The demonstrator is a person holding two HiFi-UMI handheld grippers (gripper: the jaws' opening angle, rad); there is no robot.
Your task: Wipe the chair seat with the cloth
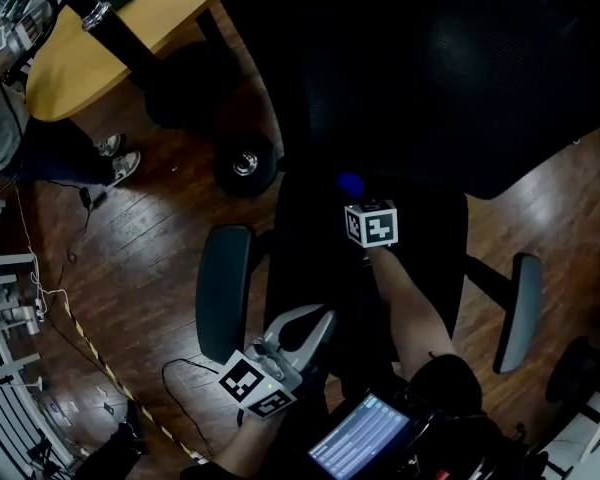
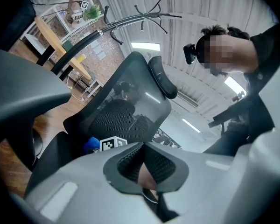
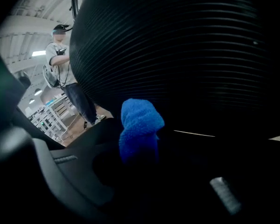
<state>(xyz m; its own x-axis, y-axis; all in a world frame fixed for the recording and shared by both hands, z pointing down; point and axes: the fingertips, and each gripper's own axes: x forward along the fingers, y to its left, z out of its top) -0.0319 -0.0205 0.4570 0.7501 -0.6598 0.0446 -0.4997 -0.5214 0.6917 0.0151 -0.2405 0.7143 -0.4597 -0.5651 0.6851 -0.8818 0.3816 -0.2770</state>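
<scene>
In the head view, the black office chair's seat [image 1: 310,238] lies below me, dark, with its mesh backrest [image 1: 430,68] beyond. My right gripper [image 1: 355,196] reaches over the seat towards the backrest, shut on a blue cloth [image 1: 350,183]. The right gripper view shows that cloth [image 3: 139,125] bunched between the jaws of the right gripper [image 3: 140,148], close to the ribbed backrest [image 3: 177,45]. My left gripper [image 1: 315,323] hangs by the left armrest [image 1: 225,288], off the seat's near left corner. In its own view the left gripper [image 2: 142,146] has its jaws closed together, holding nothing, and the cloth [image 2: 90,145] shows beyond.
A wooden table [image 1: 130,18] stands at the back left, with a person's shoes [image 1: 120,158] beside it on the wood floor. Striped tape [image 1: 100,358] runs across the floor at left. The right armrest [image 1: 515,313] flanks the seat. A lit screen [image 1: 360,438] sits at my chest.
</scene>
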